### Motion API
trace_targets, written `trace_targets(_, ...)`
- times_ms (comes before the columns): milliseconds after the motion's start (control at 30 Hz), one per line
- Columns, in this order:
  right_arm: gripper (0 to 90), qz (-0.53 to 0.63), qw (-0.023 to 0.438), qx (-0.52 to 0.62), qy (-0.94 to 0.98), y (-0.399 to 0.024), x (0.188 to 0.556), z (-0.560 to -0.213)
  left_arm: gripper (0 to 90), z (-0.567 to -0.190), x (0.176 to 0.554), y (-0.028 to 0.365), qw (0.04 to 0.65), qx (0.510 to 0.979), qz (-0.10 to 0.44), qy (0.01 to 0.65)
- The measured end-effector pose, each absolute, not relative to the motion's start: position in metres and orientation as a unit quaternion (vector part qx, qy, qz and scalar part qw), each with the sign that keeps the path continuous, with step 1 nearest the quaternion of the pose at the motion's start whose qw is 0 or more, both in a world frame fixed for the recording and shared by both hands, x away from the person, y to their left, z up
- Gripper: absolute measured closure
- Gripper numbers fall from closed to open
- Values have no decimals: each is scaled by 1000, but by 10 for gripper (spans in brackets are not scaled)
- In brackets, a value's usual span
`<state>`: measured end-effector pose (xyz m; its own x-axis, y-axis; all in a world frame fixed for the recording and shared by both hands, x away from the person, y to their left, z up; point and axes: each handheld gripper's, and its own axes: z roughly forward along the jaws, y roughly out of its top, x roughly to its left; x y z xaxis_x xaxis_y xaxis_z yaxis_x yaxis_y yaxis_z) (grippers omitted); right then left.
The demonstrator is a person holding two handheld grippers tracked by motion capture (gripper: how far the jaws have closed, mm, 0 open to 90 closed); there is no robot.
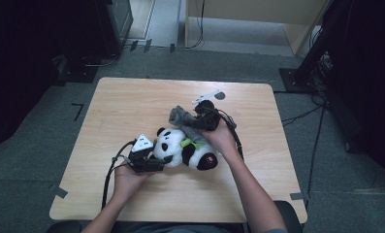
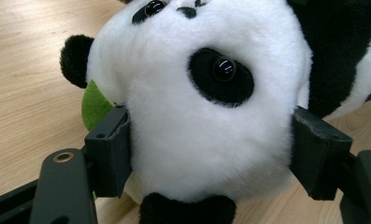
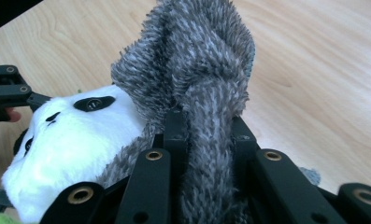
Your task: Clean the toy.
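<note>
The toy panda lies on the bench, its head clamped in the left tool, likely to steady it; the right tool pinches the grey cloth draped at the head.

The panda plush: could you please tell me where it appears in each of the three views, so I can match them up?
High view: the panda plush lies at the table's centre, between both hands.
Left gripper view: its white head sits centre frame, squeezed between the jaws.
Right gripper view: its head is at lower left, beside the grey cloth.
Shared landmark: the black eye patches.
</note>
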<state>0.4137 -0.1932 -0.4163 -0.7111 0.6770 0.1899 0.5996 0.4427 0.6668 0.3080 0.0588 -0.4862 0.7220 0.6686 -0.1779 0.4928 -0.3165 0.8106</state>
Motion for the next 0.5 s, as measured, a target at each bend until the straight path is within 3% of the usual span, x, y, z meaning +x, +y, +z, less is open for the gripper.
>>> trace_targets(500, 773, 390, 76, 421, 816, -230, 415, -402, 253, -487, 309, 60, 462, 807, 95, 355)
